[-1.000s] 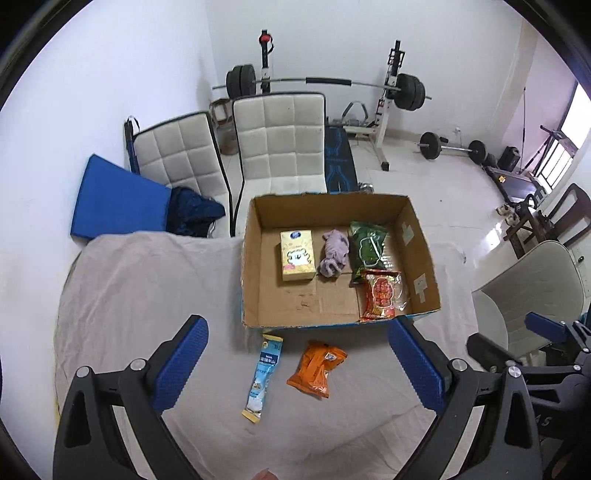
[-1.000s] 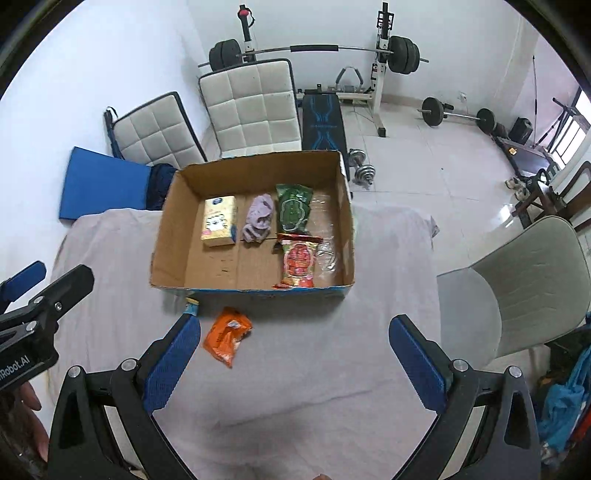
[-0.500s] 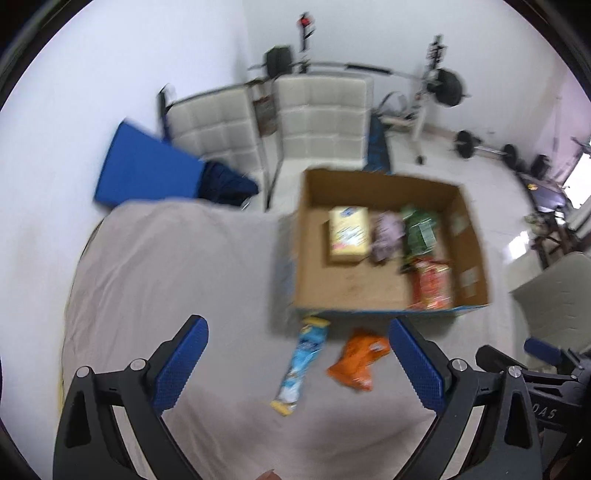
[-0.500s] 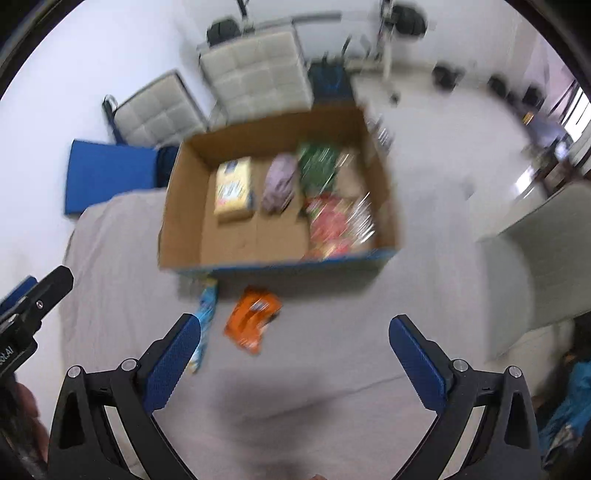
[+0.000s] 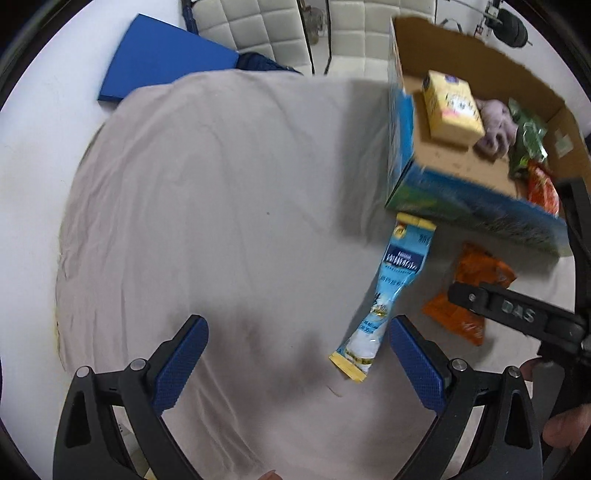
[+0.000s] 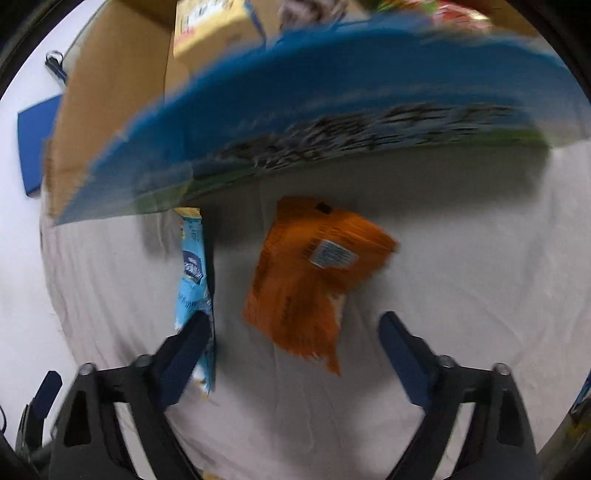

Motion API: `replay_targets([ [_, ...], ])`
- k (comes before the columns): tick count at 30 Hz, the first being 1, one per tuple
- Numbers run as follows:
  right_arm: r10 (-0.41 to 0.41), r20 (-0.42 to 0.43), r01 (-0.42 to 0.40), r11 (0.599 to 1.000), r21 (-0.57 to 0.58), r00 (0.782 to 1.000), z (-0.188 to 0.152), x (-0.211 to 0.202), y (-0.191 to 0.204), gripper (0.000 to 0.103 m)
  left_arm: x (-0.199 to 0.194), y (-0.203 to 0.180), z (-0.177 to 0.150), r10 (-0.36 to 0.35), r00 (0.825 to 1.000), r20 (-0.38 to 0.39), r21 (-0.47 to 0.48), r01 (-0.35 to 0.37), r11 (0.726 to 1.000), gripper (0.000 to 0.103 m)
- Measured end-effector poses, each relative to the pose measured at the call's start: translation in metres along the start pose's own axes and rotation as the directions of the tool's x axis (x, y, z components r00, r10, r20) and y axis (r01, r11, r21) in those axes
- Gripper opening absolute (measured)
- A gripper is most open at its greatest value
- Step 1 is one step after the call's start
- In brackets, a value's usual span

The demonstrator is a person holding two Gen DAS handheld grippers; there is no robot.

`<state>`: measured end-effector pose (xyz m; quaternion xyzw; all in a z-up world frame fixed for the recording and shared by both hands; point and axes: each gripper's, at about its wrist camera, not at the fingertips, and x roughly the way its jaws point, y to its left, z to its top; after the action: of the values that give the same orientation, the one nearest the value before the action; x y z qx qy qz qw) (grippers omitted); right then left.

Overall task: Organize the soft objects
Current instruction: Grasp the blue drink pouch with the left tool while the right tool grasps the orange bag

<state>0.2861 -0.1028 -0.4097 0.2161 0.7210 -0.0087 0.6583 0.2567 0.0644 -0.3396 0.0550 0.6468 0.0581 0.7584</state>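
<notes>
Orange packet (image 6: pixel 314 273) between spread right tongs (image 6: pixel 295 354), left tongs (image 5: pixel 295 354) spread (box contents (image 5: pixel 452 107) visible there)

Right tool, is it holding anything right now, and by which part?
Nothing. The right tool is open above the orange packet, not gripping it. The left tool is open too.

A worktop (image 5: pixel 207 206) draped in wrinkled pale grey cloth fills most of the left wrist view, with a blue mat (image 5: pixel 162 62) against the white wall at upper left and two white quilted chairs (image 5: pixel 258 26) along the top edge.
</notes>
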Motion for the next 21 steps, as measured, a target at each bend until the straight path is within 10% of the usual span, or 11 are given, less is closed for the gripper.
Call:
replay_targets([
  [14,-0.135,-0.055,0.124,0.977,-0.172,0.989,-0.026,-0.02,-0.049,0.052,0.084,-0.049,0.017,-0.151,0.964,-0.218,0.122,0.18,0.976,0.1],
  [18,-0.118,-0.054,0.105,0.976,-0.193,0.992,-0.029,-0.024,-0.056,0.058,0.105,-0.06,0.015,-0.196,0.932,-0.305,0.1,0.236,0.967,0.058],
  [21,-0.099,-0.044,0.091,0.983,-0.157,0.994,-0.027,-0.025,-0.063,0.077,0.102,-0.064,0.012,-0.181,0.939,-0.292,0.109,0.221,0.969,0.034],
])
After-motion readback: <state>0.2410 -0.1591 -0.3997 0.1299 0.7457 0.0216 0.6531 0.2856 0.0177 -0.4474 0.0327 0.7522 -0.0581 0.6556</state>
